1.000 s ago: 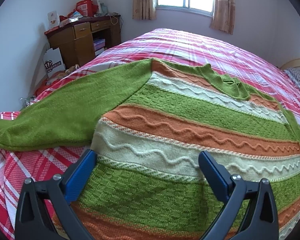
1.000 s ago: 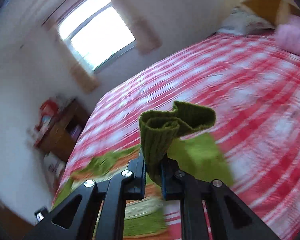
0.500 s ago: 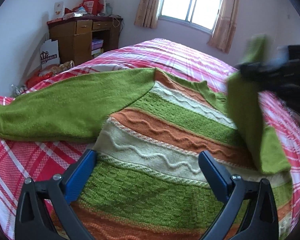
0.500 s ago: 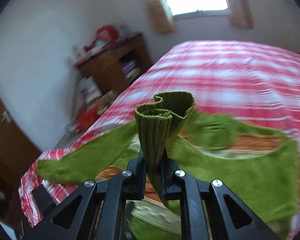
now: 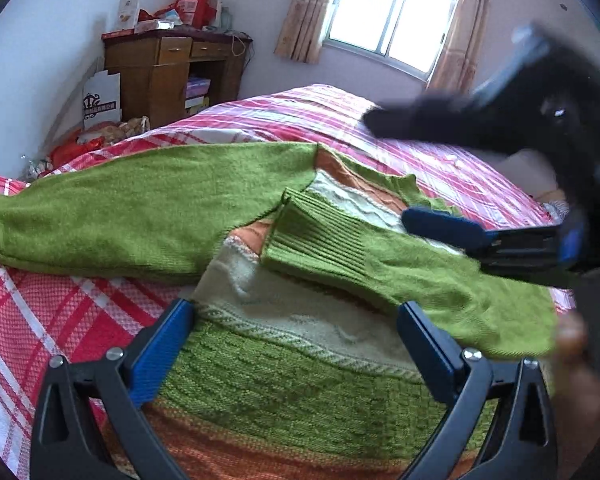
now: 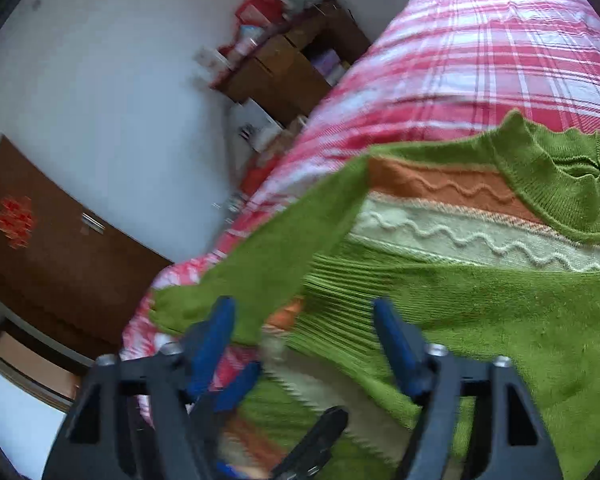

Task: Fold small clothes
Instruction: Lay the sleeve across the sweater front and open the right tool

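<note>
A striped green, orange and cream sweater [image 5: 284,392] lay flat on a red plaid bed [image 5: 40,320], one green sleeve [image 5: 100,216] stretched out to the left. The left gripper [image 5: 296,356] hovered over the sweater's body, jaws spread and empty. To the right, the other sleeve [image 5: 380,264] lay folded across the chest, and the right gripper [image 6: 302,344] had just been opening, its jaws wide above the ribbed cuff [image 6: 340,300], pinching nothing.

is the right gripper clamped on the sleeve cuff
No, the right gripper is open, and the sleeve cuff lies loose across the sweater.
</note>
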A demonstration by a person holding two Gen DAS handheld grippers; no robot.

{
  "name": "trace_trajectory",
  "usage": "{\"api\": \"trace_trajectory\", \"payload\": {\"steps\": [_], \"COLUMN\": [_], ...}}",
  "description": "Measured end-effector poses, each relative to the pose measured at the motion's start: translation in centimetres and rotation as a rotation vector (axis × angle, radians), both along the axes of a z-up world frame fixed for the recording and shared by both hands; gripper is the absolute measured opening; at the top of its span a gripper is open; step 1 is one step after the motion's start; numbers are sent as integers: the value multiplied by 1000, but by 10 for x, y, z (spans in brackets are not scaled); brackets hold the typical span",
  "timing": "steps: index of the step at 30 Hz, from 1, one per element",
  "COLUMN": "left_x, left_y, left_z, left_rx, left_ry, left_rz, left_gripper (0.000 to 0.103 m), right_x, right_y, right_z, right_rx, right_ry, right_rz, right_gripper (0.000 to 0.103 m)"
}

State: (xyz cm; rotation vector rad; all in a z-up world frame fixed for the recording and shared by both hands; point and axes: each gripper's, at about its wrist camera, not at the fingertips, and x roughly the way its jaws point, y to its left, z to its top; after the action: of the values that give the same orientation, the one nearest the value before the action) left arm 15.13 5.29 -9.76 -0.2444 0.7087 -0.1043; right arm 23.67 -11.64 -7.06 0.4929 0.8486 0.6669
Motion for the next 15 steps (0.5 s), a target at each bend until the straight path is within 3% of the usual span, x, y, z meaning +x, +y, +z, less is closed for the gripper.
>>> {"api": "trace_trajectory", "payload": {"steps": [3,5,6,7,8,11,15], "left_x": [-1,-1,0,-1,-1,0,0], "left_y": [0,-1,-1,-2,-1,-1,-4], "left_z": [0,0,0,0,0,-1,-1], "left_rx": [3,8,10,12,13,16,37], "left_ry": [2,3,3,4,4,4,12], "left_rz": [1,1,1,2,2,3,7], "left_gripper": [103,103,103,103,103,103,103], "right_x": [-19,-38,-46,-53,-66,-98,-124], "right_y": [-17,-31,-35,-41,-51,-85,-133], "right_z": [13,17,18,14,7,-13,-42], "right_rx": [52,-48,-110,-185,-269,-367,-375], "right_ry": [-63,-118,-128,-130,-128,-119,-36], "right_rz": [-43,-124,-140,-161,-209,-322,-435], "right_gripper": [73,56,38,35,35,35,35]}}
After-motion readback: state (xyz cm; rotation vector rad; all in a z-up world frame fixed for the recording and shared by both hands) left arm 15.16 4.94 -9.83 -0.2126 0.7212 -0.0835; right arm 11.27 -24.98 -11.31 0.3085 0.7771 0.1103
